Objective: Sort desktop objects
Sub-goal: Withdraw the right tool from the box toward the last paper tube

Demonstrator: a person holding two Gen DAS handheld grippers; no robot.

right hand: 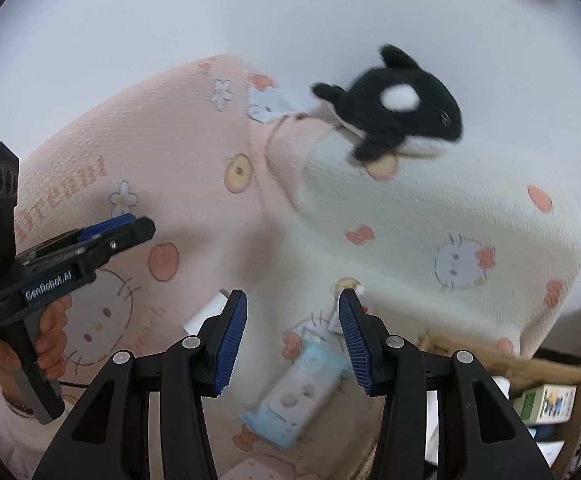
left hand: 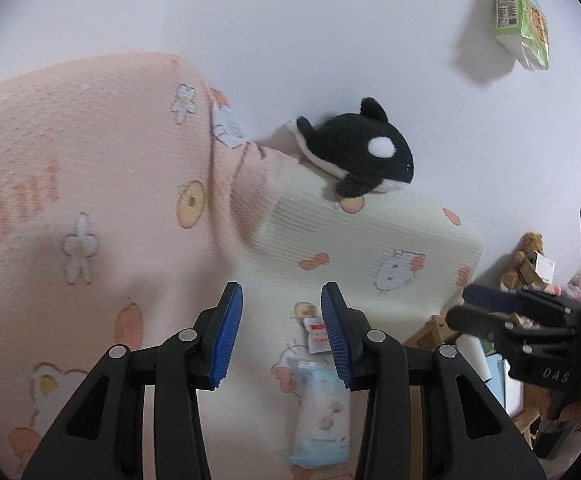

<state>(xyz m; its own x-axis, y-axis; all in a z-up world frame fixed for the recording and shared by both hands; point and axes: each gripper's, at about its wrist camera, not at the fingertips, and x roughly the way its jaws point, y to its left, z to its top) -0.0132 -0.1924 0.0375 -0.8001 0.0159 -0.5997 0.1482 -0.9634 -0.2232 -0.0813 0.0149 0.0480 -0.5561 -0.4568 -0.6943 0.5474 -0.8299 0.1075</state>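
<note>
**Hovering over the blanket, both grippers empty**

Hanging above a pink and cream knitted blanket (left hand: 90,184) printed with cartoon cats, flowers and bows, the left gripper (left hand: 281,336) had its blue ribbed pads parted, with nothing between them. The right gripper (right hand: 292,340) stood likewise with a clear gap between its pads and gripped nothing. In the left wrist view the right gripper also showed at the right edge, side on, above a cluttered floor; in the right wrist view the left gripper appeared at the left edge, its handle in a person's hand (right hand: 48,336).

A black and white plush orca toy (left hand: 360,148) lay on the far edge of the blanket, at the fold where the pink part met the cream part, its nose towards the right. A pale blue soft pack of tissues (right hand: 296,394) rested flat on the blanket, seen through the gap between each gripper's fingers but well below them, touching neither. Just beyond it lay a small white packet with red print (left hand: 317,334). Well apart, on the white surface (left hand: 330,32) beyond the blanket, was a green and white wrapped tissue pack (left hand: 524,20). A cardboard box (right hand: 546,364) with small cartons sat off the blanket's right edge.
</note>
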